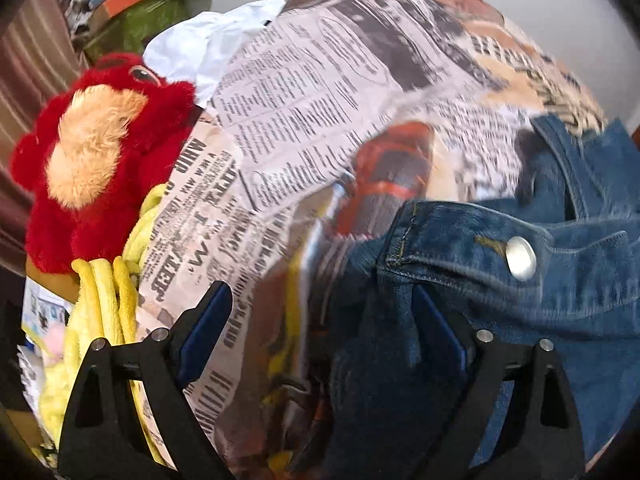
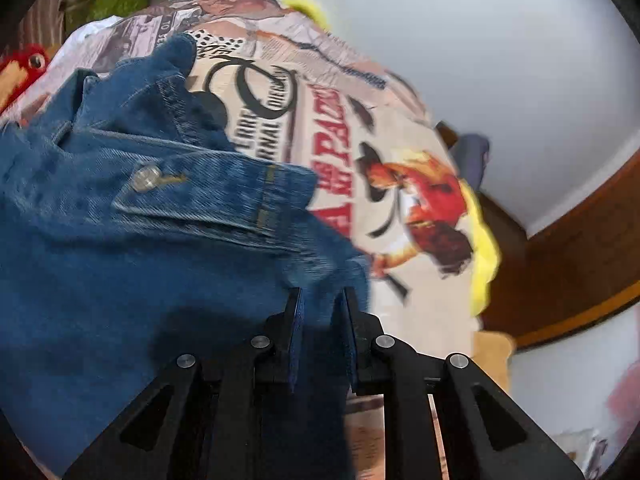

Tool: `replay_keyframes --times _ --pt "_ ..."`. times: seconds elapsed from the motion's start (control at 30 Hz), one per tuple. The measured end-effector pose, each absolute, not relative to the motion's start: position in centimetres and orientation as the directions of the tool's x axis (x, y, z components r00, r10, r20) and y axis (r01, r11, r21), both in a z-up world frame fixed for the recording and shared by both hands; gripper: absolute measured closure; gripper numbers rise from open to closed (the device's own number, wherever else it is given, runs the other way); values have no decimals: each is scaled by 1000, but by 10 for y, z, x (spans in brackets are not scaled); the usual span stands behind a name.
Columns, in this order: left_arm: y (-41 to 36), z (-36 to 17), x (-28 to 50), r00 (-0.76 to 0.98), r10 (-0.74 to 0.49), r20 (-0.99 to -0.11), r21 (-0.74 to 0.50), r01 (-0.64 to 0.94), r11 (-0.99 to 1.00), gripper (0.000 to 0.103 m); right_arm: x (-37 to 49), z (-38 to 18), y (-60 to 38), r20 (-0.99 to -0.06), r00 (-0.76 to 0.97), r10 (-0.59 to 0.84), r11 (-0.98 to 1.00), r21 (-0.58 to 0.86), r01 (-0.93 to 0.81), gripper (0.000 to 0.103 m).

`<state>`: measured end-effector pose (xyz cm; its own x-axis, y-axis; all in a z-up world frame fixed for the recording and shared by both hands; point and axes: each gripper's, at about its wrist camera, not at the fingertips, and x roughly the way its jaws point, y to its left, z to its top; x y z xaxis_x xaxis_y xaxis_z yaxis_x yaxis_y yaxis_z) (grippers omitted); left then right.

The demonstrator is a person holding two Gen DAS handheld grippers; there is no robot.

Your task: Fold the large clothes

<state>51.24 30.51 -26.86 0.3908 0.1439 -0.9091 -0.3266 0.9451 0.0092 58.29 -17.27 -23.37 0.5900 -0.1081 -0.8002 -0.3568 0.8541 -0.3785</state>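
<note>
Left wrist view gives us the clutter on the far side: one red plush toy (image 1: 96, 160) with a tan patch, a bundle of yellow fleece (image 1: 108, 304) beneath it, one white cloth (image 1: 204, 48) crumpled behind, none of it clear from the other camera, where the plush is only a sliver at the edge. The right wrist view instead offers the pale wall, a brown wooden band low along it, and the cowboy picture on the newspaper-print blanket (image 2: 360, 152). Now the denim garment (image 1: 520, 280): blue, heavy, rumpled, one silver snap button (image 1: 520, 258) on a stitched flap, lying bunched on top of that blanket and blurred in both views. The left gripper (image 1: 324, 312) has its fingers set wide apart, nothing pinched, the denim's edge draped over the right-hand one and print blanket showing between them. The right gripper (image 2: 320, 320) has its fingers drawn close together and clamped on a fold of the denim, which runs down between them. One garment, one blanket, two grippers.
</note>
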Motion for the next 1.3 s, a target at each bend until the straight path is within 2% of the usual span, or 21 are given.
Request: replay_keyframes --times 0.03,0.1,0.17,0.27,0.3,0.37,0.53,0.6,0.73,0.87,0.9,0.93,0.97,1.0,1.07,1.17,1.3 --pt "307 -265 511 398 151 -905 12 -330 944 10 584 -233 -182 -804 584 -112 868 -365 -336 90" --pt "310 -253 506 400 291 -869 126 -391 912 10 588 -231 -196 -805 571 -160 889 -369 -271 90" --pt "318 -246 501 393 364 -844 182 -430 884 10 592 -224 -213 -838 537 -97 929 -270 -253 90" --pt "334 -236 488 441 255 -860 43 -436 899 10 594 -208 -230 -869 495 10 965 -122 -234 90" --pt "336 -232 483 471 183 -863 -39 -423 905 10 592 -202 -231 -868 494 54 966 -79 -245 90" --pt "334 -228 482 492 112 -863 -113 -405 907 10 588 -187 -227 -851 509 132 961 -15 -275 90" --pt "289 -219 494 518 13 -855 -155 -280 947 10 581 -173 -184 -829 512 225 933 33 -357 90" --pt "262 -217 502 516 -10 -857 -133 -202 970 10 585 -178 -164 -836 508 206 921 -10 -390 90" --pt "225 -227 512 492 29 -870 -32 -115 993 10 595 -198 -146 -820 570 60 910 -190 -369 90" --pt "217 -261 521 428 116 -896 71 -120 990 10 618 -242 -149 -857 512 -60 889 -279 -362 90" --pt "221 -274 523 405 130 -905 77 -144 986 5 619 -246 -152 -857 512 -52 888 -275 -370 87" --pt "227 -282 524 396 114 -911 53 -162 985 2 619 -247 -154 -852 522 -43 889 -271 -368 71" --pt "234 -286 523 399 95 -912 23 -180 983 0 617 -244 -157 -834 546 -74 890 -303 -341 65" --pt "242 -290 521 413 53 -909 -36 -203 979 0 616 -242 -159 -821 565 -83 887 -319 -333 64" --pt "252 -291 519 421 19 -907 -82 -220 972 0 614 -241 -163 -822 566 -62 880 -312 -357 64" --pt "256 -286 515 435 46 -899 -67 -242 968 0 614 -238 -166 -827 560 -46 882 -297 -366 64" --pt "252 -289 513 438 66 -897 -44 -238 970 0 625 -234 -175 -856 517 18 921 -186 -341 62"
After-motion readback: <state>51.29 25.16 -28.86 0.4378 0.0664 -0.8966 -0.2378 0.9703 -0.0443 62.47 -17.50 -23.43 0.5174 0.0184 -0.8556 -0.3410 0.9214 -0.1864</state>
